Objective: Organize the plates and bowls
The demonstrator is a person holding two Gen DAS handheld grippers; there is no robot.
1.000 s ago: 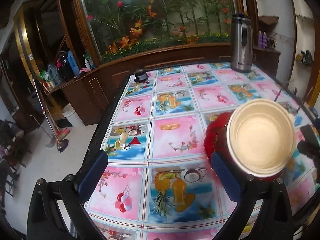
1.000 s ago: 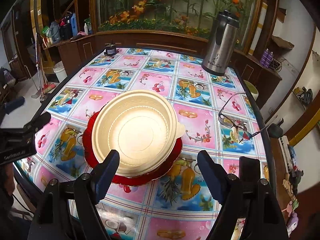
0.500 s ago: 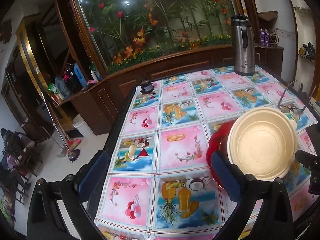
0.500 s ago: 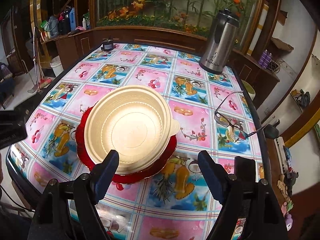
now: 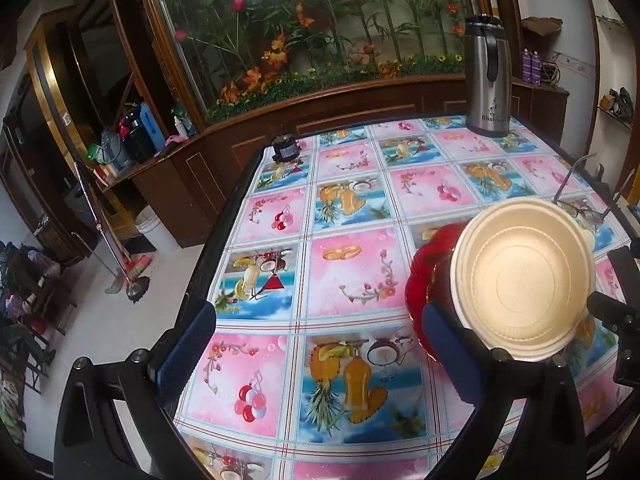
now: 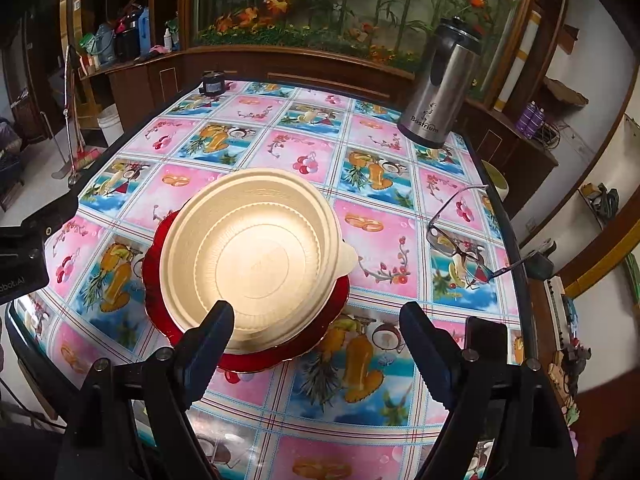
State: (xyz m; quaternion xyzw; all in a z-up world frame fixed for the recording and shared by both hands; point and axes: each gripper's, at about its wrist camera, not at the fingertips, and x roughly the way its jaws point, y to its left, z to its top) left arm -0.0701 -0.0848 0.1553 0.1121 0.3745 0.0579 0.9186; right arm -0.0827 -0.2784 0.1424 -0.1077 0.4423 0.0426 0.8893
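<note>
Right claw (image 6: 316, 344) agape before upward-facing bowl (image 6: 250, 256)

Cream bowl (image 6: 256, 256): matt, foam or thin plastic look, fine ribbing round inner wall. Red plate (image 6: 248, 354) under it: glossy, translucent plastic or glass, scalloped rim. Tablecloth (image 6: 380, 240): shiny printed vinyl, smooth, glare patches. Flask (image 6: 440, 96): brushed steel body, black plastic lid. Spectacles (image 6: 460, 252): thin frame, clear lenses. Gripper pads (image 5: 444, 336): dark blue, ridged, matt. Cabinets (image 5: 360, 108): varnished wood.
</note>
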